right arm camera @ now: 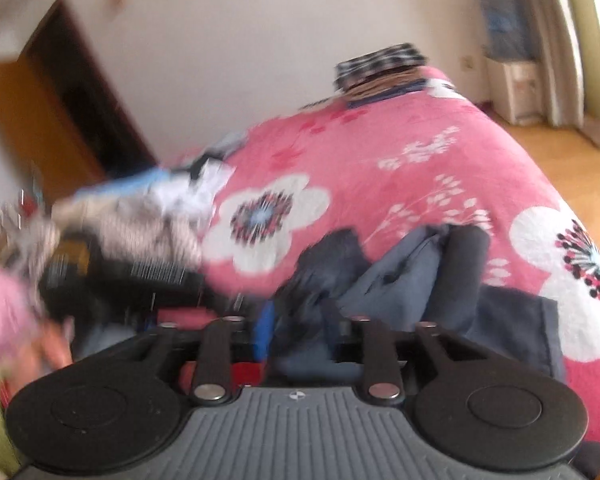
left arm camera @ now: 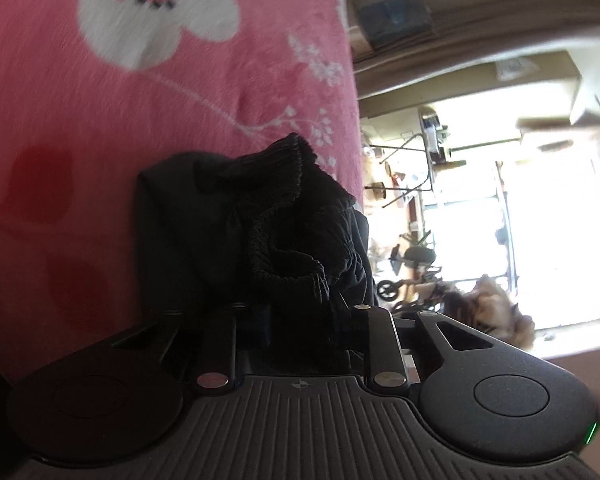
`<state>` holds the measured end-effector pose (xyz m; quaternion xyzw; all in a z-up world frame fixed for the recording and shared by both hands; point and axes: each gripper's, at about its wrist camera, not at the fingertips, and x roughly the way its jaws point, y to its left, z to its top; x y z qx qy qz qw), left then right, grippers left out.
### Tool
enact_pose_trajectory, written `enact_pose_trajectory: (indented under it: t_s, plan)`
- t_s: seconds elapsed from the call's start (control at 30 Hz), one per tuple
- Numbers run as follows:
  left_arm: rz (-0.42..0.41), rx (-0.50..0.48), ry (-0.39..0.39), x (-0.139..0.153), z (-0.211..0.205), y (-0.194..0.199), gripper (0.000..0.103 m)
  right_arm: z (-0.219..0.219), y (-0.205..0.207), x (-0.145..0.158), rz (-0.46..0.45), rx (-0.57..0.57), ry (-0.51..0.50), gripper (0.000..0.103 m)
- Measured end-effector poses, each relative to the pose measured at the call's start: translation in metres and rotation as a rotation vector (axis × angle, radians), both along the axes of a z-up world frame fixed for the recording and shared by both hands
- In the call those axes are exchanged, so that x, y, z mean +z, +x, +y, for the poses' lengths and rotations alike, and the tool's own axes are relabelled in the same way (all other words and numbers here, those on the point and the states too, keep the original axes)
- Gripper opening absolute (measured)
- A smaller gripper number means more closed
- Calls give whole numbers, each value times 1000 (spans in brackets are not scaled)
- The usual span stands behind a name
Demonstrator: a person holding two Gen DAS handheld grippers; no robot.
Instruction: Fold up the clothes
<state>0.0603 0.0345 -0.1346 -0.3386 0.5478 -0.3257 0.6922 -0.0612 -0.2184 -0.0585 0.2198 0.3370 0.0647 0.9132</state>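
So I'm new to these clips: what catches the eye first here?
The pink flowered blanket fills both views. In the left wrist view a bunched black garment with a ribbed waistband sits right before the left gripper. In the right wrist view, grey-blue clothing lies ahead, with a blurred pile of clothes to its left.

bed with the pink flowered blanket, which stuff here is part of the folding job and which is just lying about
Part of the job:
- black garment with a ribbed elastic waistband, bunched in front of the left gripper
- dark blue-grey garment, crumpled in front of the right gripper
- heap of mixed unfolded clothes

Lying about:
- pink flowered blanket
- checked folded stack at the far end
- wheeled walker
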Motion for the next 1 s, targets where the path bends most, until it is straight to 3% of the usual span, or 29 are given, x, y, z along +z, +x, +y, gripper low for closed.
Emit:
enact_pose_trajectory:
  t_s: [0.1,0.23,0.33,0.4,0.43,0.57,0.87,1.0]
  plan:
    - [-87,-38,37,7,-7,-6,24,-17,24,-1,47,-42,79,47]
    - [-193,-92,84,14,-16,-16,24,-15,56,-12,145,-22,82,66]
    - [-243,-119,104,17,-19,-21,24,-4,71,-26,215,22,42,66]
    - [-261,-129,113,17,-22,-22,24,-1,76,-35,255,24,10,58]
    - [-260,-130,113,17,-21,-22,24,-1,77,-39,267,22,8,46]
    - [-237,-130,97,14,-19,-20,28,-13,68,-45,263,-7,74,24]
    - [-163,-53,62,6,-6,-15,30,-22,62,-34,195,-94,53,12]
    - [-148,-18,66,5,1,-14,25,-26,62,-22,147,-129,33,9]
